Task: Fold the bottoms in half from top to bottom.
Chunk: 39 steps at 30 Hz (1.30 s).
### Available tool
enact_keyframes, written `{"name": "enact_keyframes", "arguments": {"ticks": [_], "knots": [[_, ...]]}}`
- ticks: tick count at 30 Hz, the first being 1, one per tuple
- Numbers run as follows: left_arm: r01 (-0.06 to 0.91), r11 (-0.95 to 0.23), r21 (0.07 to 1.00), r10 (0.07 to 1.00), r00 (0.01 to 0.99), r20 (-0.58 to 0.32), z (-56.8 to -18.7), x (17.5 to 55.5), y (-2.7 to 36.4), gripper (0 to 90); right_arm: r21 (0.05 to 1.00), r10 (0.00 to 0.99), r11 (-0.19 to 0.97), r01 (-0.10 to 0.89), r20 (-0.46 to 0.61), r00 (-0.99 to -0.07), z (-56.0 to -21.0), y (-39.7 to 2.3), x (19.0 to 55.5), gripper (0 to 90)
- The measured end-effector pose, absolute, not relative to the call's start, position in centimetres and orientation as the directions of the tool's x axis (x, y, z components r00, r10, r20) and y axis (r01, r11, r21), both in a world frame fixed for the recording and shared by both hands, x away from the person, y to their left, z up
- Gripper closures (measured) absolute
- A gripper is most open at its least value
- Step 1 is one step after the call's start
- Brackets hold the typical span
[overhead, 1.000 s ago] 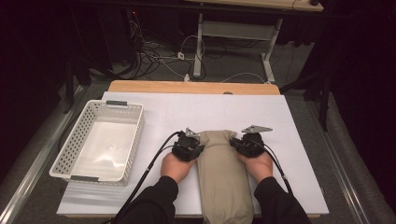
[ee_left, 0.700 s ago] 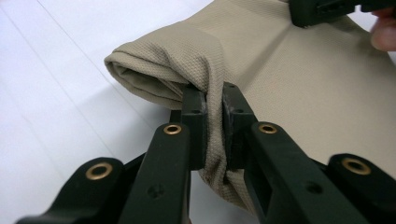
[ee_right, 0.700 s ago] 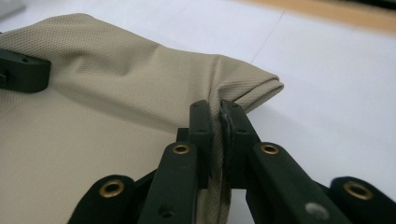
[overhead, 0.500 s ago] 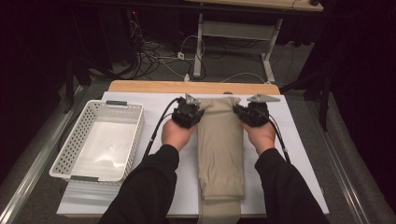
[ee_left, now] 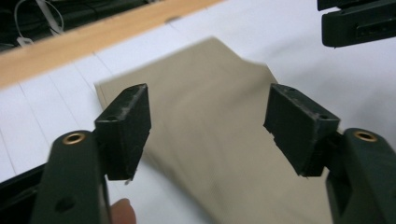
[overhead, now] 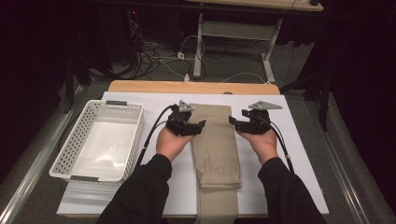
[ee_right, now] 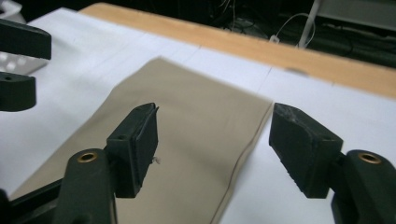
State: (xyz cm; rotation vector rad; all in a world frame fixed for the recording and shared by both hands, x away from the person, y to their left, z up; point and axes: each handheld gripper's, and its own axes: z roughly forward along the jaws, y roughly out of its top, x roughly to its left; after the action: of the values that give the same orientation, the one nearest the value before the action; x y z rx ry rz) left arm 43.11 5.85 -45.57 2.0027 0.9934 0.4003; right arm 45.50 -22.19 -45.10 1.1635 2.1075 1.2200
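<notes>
Black sleeves, black two-jaw left tool point(overhead: 201, 125) and right tool point(overhead: 232, 121), brass screws, grey three-cornered plates, black cables

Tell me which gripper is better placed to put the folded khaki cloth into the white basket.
Left. The left gripper hangs open at the cloth's basket-side edge; the basket sits on its side.

A white slatted basket point(overhead: 100, 140) stands on the left part of the desk point(overhead: 191, 87) — grey handles at its near and far ends, its bottom bare. White sheeting point(overhead: 299, 154) covers most of the desk, leaving a strip of light wood along the far edge. Beyond that edge, on the dark floor, lie tangled cables point(overhead: 163, 58) — beside them rise the pale legs of another table point(overhead: 236, 32).
</notes>
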Motion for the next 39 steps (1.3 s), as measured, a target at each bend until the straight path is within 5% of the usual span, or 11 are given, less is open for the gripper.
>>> {"name": "enact_keyframes", "arguments": {"ticks": [22,39], "knots": [[0.470,-0.358,0.807,0.713,0.695,-0.089,-51.1,28.7,9.7,11.9,0.834,0.800,0.332,0.441,-0.001,-0.601,-49.4,-24.5,30.5,30.2],[0.430,-0.282,0.858,0.674,0.725,-0.141,-52.1,27.5,11.2,1.1,0.817,0.736,0.388,0.427,0.004,-0.676,-51.6,-23.1,26.3,39.3]]}}
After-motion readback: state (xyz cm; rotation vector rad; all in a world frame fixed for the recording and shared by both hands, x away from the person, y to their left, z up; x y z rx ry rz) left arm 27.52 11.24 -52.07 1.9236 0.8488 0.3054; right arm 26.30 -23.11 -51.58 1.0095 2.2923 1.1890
